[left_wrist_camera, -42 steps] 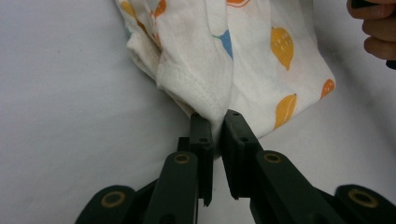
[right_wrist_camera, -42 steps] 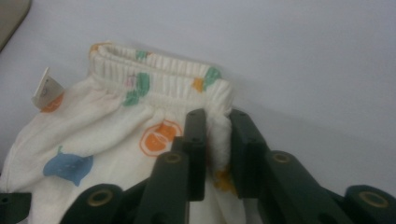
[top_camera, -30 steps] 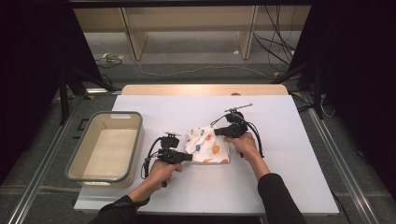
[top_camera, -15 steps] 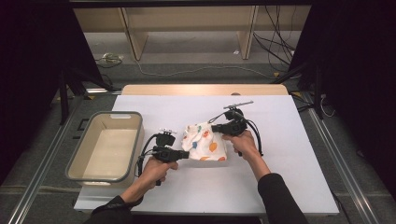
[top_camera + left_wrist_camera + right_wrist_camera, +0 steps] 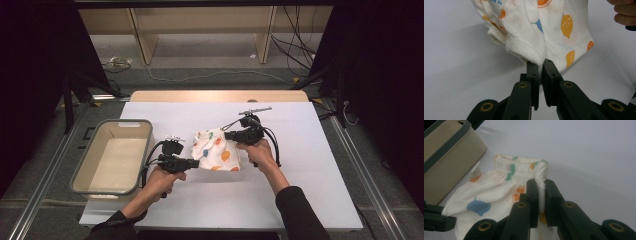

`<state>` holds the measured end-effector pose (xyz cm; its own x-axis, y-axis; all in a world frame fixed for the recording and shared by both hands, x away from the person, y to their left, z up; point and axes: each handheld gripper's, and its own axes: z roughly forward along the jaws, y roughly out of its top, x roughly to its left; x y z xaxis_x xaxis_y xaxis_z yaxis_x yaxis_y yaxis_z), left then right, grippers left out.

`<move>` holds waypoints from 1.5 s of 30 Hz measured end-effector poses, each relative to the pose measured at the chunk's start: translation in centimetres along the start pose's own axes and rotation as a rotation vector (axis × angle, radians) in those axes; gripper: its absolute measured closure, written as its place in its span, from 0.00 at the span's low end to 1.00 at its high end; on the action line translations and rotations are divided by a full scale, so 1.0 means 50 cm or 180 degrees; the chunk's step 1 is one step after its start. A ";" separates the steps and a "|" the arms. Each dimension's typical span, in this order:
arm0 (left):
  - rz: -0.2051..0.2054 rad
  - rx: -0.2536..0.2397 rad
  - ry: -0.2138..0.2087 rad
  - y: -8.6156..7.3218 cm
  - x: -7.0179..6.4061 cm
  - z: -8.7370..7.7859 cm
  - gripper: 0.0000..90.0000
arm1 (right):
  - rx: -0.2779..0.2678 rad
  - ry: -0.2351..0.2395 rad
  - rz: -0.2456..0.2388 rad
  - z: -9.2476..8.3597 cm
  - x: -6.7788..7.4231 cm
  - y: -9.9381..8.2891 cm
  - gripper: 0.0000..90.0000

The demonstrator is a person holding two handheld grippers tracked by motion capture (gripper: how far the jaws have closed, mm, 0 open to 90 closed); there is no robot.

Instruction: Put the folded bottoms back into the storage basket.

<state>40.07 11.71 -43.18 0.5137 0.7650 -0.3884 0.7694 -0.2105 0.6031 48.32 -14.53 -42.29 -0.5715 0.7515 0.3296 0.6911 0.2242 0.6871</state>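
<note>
In the left gripper view, the top edge cuts off the patterned garment (image 5: 541, 30), and a hand (image 5: 622, 12) at upper right is cropped to a few fingers. In the right gripper view, the upper left corner crops the bin (image 5: 446, 157). We cannot read the garment's blurred label.

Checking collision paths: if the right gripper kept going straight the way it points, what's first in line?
Beyond the printed garment it already pinches, the right gripper aims toward the beige bin; depth unclear, so the left gripper may come first.
</note>
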 end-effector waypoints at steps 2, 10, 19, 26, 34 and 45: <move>-0.0005 -0.0007 -0.0010 0.000 -0.001 -0.004 0.93 | -0.0003 0.0001 -0.0014 -0.001 0.004 0.001 0.93; 0.0064 -0.0060 -0.0023 0.004 0.001 -0.035 0.93 | -0.0084 0.0032 -0.0092 -0.011 0.031 0.012 0.93; 0.0125 -0.0135 -0.0019 0.007 0.003 -0.063 0.93 | -0.0169 0.0089 -0.0118 -0.018 0.052 0.021 0.93; 0.0102 -0.0163 -0.0021 0.008 0.009 -0.076 0.93 | -0.0223 0.0110 -0.0142 -0.022 0.066 0.029 0.93; 0.0101 -0.0213 -0.0032 0.011 0.013 -0.091 0.93 | -0.0267 0.0130 -0.0189 -0.025 0.082 0.038 0.93; 0.0098 -0.0305 -0.0042 0.015 0.023 -0.118 0.93 | -0.0321 0.0168 -0.0208 -0.028 0.100 0.048 0.93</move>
<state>38.98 16.00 -39.08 0.5420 0.7508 -0.3775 0.7136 -0.1740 0.6786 46.52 -11.09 -38.09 -0.6384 0.7029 0.3137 0.6050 0.2062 0.7691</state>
